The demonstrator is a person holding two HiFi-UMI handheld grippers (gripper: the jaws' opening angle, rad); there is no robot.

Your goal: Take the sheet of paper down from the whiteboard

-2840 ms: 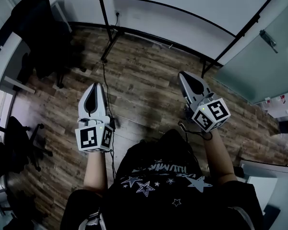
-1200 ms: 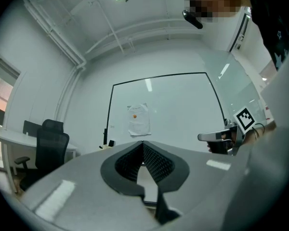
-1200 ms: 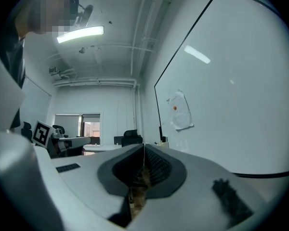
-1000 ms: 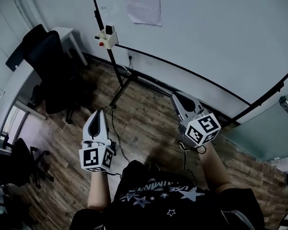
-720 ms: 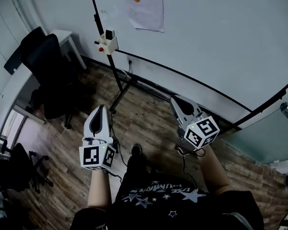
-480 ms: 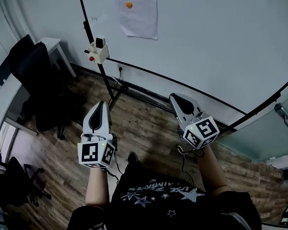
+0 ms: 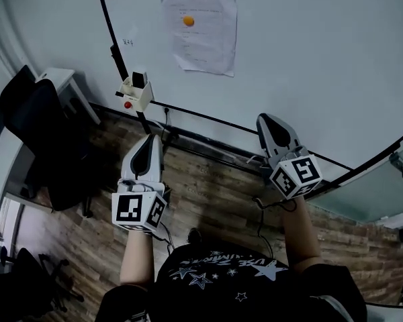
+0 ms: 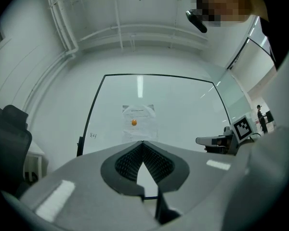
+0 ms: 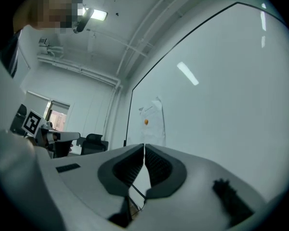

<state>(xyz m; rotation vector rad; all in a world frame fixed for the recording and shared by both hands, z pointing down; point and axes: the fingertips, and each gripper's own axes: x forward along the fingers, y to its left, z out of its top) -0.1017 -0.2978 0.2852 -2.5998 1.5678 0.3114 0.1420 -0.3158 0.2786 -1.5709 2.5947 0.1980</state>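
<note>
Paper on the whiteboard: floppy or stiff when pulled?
Likely floppy and light: the sheet of paper looks thin, its lower edge curling off the whiteboard. Pinned only by one orange dot, probably a magnet, so it may swing or slip free.

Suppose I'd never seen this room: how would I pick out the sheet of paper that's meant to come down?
Look at the big whiteboard on the wall ahead. Near its left edge hangs a single sheet of paper with faint printed lines. It is the only paper there, marked by a small round orange magnet near its top.
</note>
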